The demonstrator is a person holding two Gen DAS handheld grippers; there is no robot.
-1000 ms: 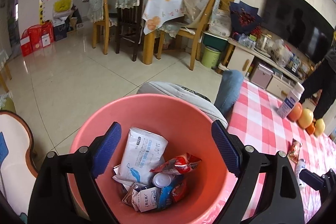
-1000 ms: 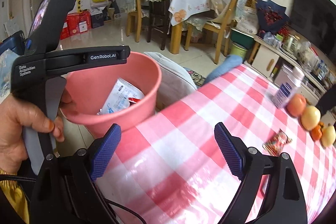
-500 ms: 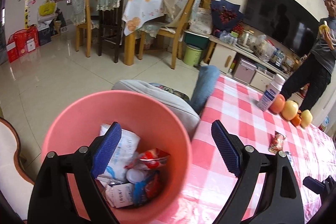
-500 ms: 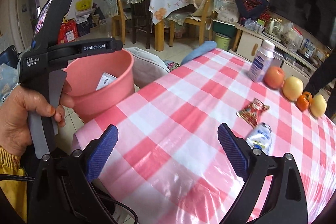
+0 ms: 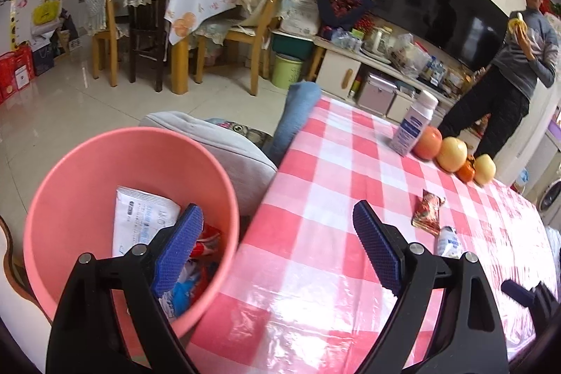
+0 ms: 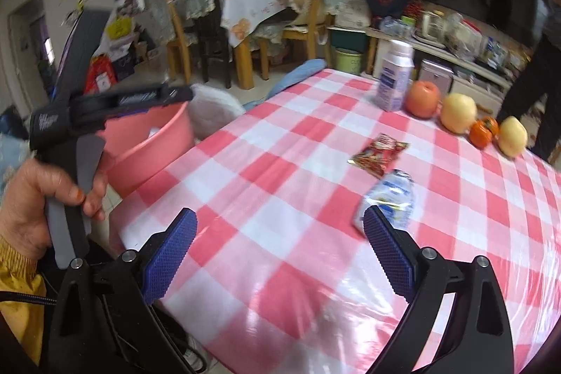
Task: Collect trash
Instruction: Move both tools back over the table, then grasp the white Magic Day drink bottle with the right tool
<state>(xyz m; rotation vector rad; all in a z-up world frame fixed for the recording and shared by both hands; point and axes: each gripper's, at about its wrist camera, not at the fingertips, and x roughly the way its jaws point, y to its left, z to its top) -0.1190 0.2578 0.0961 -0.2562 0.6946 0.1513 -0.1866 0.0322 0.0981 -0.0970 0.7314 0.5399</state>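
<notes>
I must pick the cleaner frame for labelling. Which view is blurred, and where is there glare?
Right wrist view: motion blur smears the left hand and the crumpled packet. Left wrist view: sharper, the bin and red wrapper stay crisp. Both views: window glare on the glossy tablecloth near the camera, and fisheye bending at the edges.

Left wrist view looked forward and downward along its tongs (image 5: 277, 247), close above the pink bin (image 5: 52, 198) at the desk (image 5: 315, 269) edge. Right wrist view faced likewise over the desk (image 6: 280, 198), slightly farther right. Both shared the bin (image 6: 147, 142), checkered cloth, and fruit row (image 5: 452, 156).
</notes>
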